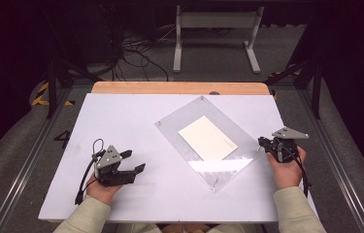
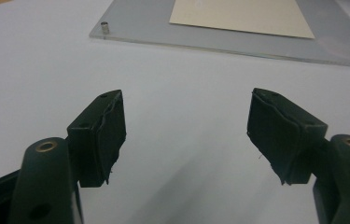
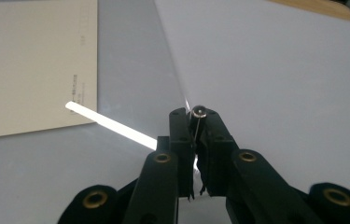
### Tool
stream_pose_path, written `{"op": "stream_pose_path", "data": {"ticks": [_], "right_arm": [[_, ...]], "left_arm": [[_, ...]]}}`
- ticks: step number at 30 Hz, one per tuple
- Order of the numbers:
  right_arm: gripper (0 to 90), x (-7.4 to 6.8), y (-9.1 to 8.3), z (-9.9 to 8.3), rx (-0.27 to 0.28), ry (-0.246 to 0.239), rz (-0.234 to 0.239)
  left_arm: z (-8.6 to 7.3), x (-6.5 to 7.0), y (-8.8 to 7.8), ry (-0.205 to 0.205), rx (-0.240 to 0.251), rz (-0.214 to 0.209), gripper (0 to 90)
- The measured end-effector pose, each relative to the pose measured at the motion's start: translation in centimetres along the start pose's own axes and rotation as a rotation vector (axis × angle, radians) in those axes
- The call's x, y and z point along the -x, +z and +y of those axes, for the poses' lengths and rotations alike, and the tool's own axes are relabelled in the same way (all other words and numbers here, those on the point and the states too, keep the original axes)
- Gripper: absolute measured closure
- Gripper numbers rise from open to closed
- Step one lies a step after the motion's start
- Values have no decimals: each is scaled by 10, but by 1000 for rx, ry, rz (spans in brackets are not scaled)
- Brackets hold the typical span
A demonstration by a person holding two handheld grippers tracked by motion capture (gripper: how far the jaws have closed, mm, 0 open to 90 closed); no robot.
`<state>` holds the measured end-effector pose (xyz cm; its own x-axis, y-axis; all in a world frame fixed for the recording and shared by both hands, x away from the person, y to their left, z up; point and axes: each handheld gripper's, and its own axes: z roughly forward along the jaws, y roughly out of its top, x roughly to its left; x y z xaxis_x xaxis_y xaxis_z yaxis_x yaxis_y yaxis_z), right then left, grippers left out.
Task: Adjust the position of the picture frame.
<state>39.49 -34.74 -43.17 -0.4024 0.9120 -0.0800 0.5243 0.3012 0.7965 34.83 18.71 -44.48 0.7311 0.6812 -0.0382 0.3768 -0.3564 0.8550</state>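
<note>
A clear acrylic plate [image 1: 179, 119] lies turned at an angle on the white table [image 1: 121, 116], with a cream card [image 1: 207, 138] on it. My right gripper [image 1: 262, 143] is at the plate's right corner. In the right gripper view its jaws [image 3: 196, 116] are shut on a small metal pin [image 3: 199, 111] with a round head, right at the plate's edge [image 3: 126, 60] and beside the card [image 3: 28, 65]. My left gripper [image 1: 136, 160] rests on the table to the left, open, with nothing between its pads [image 2: 102, 135]. Ahead of it are the plate [image 2: 140, 25] and the card [image 2: 242, 16].
A small metal stud [image 2: 105, 28] stands in the plate's near corner in the left gripper view. More studs mark the far corner [image 1: 202, 97] and the front corner [image 1: 215, 180]. A wooden strip [image 1: 179, 88] runs along the table's far edge. Beyond it are cables and a white stand [image 1: 216, 29] on the floor.
</note>
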Motion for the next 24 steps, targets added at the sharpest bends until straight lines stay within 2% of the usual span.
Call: {"op": "stream_pose_path", "data": {"ticks": [1, 2, 3, 7, 8, 9, 10, 11, 14, 17, 20, 22, 24], "right_arm": [[843, 2, 1, -2, 20, 20, 15], [843, 2, 1, -2, 20, 20, 15], [842, 3, 0, -2, 20, 16, 18], [808, 1, -5, -2, 33, 6, -8], [772, 2, -12, -4, 61, 26, -12], [772, 2, -12, -4, 61, 26, -12], [764, 4, -20, -8, 84, 57, 0], [764, 4, -20, -8, 84, 57, 0], [761, 3, -36, -17, 107, 76, -4], [751, 0, -51, -20, 140, 79, -9], [727, -6, -62, -23, 160, 71, 6], [721, -10, -66, -27, 165, 60, 30], [713, -14, -67, -30, 157, 52, 50]], "left_arm": [[0, 0, 0, 0, 0, 0, 286], [0, 0, 1, -10, -1, -8, 286], [1, -2, 3, 2, -12, 0, 286], [7, -5, 8, 19, -26, 17, 269], [12, -7, 9, 5, -19, 18, 266], [12, -7, 9, 5, -19, 18, 262], [14, -9, 9, 5, -17, 15, 262], [17, -11, 9, -2, -14, 18, 262], [28, -18, 10, -25, -2, 20, 271], [38, -24, 15, -48, -7, 3, 346], [48, -30, 22, -46, -3, -14, 455], [55, -35, 29, -71, -3, -30, 468], [62, -38, 34, -76, 9, -7, 437]]}}
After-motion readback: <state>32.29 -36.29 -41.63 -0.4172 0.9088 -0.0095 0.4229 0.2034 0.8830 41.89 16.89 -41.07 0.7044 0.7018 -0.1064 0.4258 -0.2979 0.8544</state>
